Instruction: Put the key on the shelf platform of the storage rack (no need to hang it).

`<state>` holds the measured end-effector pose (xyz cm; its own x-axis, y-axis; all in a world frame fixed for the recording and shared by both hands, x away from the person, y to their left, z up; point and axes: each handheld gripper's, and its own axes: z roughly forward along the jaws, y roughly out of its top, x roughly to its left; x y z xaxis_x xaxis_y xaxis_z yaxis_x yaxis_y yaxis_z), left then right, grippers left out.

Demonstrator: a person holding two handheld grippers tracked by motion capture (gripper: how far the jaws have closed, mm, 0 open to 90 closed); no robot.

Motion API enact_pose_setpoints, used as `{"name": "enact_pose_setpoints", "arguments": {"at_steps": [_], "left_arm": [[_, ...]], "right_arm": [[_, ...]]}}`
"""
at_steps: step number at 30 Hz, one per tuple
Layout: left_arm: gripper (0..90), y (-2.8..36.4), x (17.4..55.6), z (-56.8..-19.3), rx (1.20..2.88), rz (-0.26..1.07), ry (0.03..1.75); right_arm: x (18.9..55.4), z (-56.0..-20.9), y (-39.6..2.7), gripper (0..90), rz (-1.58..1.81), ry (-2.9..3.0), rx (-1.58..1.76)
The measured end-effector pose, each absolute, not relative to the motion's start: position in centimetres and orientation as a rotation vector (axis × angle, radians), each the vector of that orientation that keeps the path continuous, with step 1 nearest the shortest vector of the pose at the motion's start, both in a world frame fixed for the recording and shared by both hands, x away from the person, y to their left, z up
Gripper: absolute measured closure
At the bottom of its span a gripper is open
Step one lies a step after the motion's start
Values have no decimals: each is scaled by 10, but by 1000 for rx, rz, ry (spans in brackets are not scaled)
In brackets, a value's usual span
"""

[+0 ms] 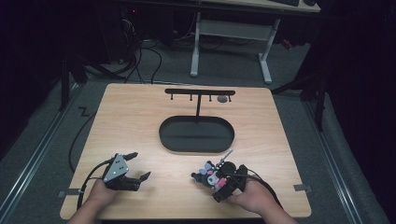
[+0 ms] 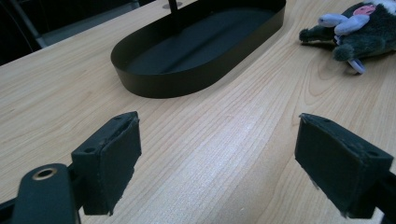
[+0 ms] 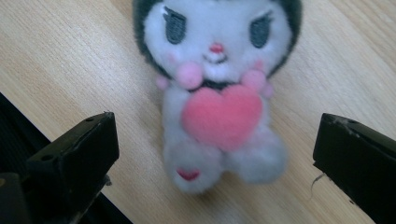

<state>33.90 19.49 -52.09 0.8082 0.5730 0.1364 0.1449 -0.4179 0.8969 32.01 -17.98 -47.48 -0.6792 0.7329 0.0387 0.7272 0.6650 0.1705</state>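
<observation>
We are holding the right claw (image 3: 215,154) wide apart just over the plush (image 3: 217,88), which is lying on its back on the counter (image 3: 56,56), face up, a pink heart on its chest. Its body is sitting between the two jaws, touching neither. In the high view the plush (image 1: 208,175) is lying near the counter's front edge, just ahead of the right claw (image 1: 223,181) and just in front of the tray (image 1: 196,135). We are keeping the left claw (image 1: 135,165) apart too, with nothing in it, over bare wood well to the left of the plush. A rack (image 1: 200,92) is rising from the tray's far side.
</observation>
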Motion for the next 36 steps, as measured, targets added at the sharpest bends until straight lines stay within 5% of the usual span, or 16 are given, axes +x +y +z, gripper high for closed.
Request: {"name": "enact_pose_setpoints", "arguments": {"at_steps": [12, 29, 36], "left_arm": [[154, 195, 340, -521, 1969, 520, 530], [154, 195, 340, -521, 1972, 522, 531], [154, 195, 340, -521, 1975, 519, 532]], "right_arm": [[321, -483, -170, 51, 291, 2842, 1212], [314, -484, -188, 413, 355, 2807, 1255], [314, -483, -187, 465, 358, 2813, 1255]]}}
